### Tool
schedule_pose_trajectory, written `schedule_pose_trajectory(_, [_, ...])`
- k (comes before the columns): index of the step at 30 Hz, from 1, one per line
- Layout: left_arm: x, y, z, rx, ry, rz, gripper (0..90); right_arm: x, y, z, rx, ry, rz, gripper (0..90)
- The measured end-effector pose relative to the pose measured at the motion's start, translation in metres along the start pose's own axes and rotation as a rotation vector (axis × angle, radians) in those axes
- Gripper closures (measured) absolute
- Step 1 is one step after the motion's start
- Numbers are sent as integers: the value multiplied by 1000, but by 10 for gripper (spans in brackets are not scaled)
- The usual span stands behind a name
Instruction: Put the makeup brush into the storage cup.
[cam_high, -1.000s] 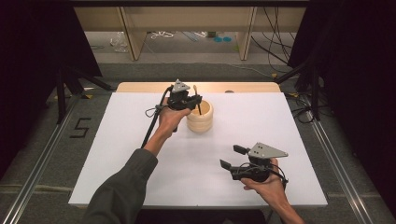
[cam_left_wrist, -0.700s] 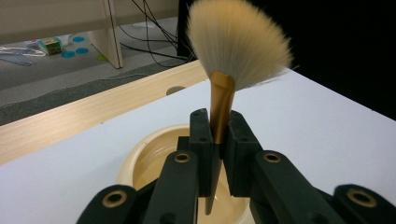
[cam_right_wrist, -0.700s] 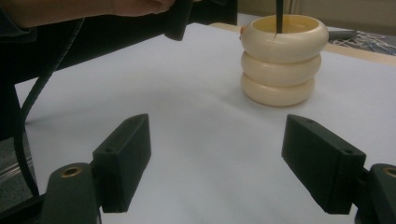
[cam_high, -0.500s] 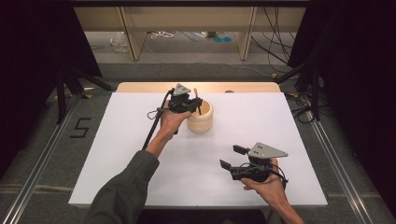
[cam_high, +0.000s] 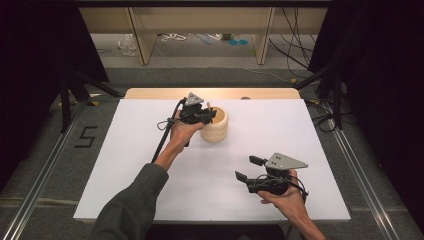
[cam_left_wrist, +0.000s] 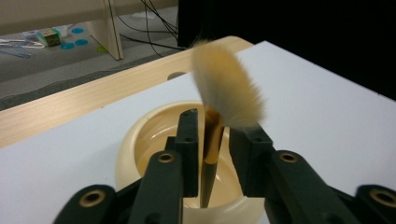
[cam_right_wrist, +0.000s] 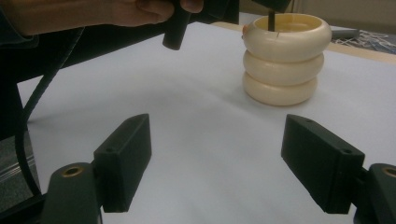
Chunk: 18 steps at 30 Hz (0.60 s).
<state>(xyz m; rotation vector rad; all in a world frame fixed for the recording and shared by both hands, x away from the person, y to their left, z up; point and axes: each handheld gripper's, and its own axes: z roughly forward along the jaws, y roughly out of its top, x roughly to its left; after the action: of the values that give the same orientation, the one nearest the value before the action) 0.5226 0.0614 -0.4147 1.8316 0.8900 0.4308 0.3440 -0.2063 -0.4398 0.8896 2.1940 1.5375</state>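
- My left tongs (cam_left_wrist: 212, 154) were clamped on the brush (cam_left_wrist: 219, 116) at its stiff handle, over the cream holder (cam_high: 215, 125); light, with soft bristles.
- My right tongs (cam_right_wrist: 217, 163) stood apart, empty.

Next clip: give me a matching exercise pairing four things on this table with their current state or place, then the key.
Things:
1. left tongs
2. right tongs
3. cream ribbed three-ring holder
4. makeup brush with pale fan bristles

States:
A. open, holding nothing
B. upright on the white table
C. handle pointing down into the holder
D. shut on a handle

Pairs: 1-D, 2-A, 3-B, 4-C
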Motion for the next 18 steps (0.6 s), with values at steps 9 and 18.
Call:
schedule_pose_trajectory(9, [-3,2,-8,6,41,37,373,0,0,1,-3,5,-2,255])
schedule_pose_trajectory(18, [-1,5,-29,-13,60,27,292,0,1,-1,10,-10,-2,252])
